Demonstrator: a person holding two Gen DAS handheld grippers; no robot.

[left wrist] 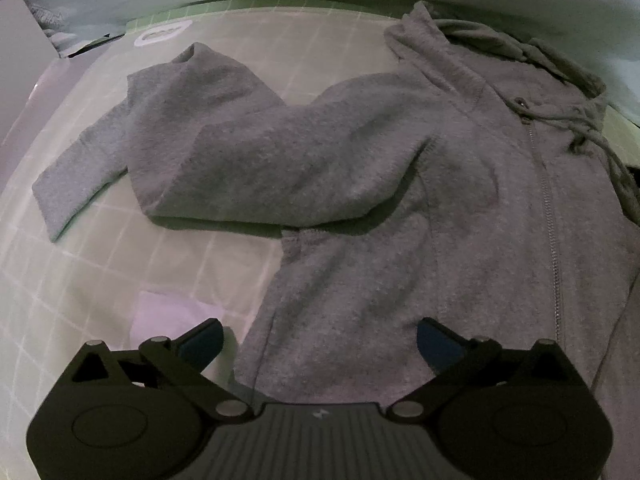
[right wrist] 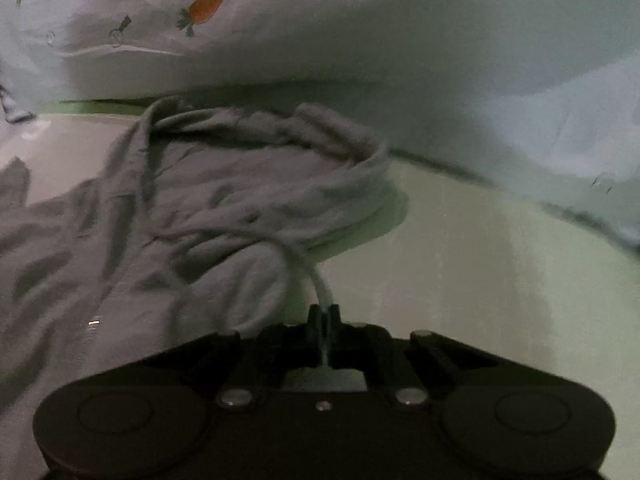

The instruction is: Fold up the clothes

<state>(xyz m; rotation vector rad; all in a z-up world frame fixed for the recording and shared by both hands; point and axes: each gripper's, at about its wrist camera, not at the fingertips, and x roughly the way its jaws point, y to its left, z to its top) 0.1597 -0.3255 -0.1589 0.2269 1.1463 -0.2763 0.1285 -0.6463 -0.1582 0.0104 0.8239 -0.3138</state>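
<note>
A grey zip-up hoodie (left wrist: 460, 208) lies flat on a gridded cutting mat (left wrist: 120, 264). One sleeve (left wrist: 224, 148) is bent back on itself to the left. The zipper (left wrist: 550, 216) runs down the right side, with drawstrings (left wrist: 580, 128) near the hood. My left gripper (left wrist: 320, 340) is open and empty, hovering over the hoodie's lower body. In the right wrist view the bunched hood (right wrist: 280, 168) lies ahead, and my right gripper (right wrist: 325, 314) is shut on the hoodie's drawstring (right wrist: 316, 276), which runs taut from the hood to the jaws.
A pale sheet with carrot prints (right wrist: 208, 4) bulges along the far edge of the mat. A white round label (left wrist: 162, 34) sits at the mat's far left corner. Bare mat (right wrist: 480, 260) lies right of the hood.
</note>
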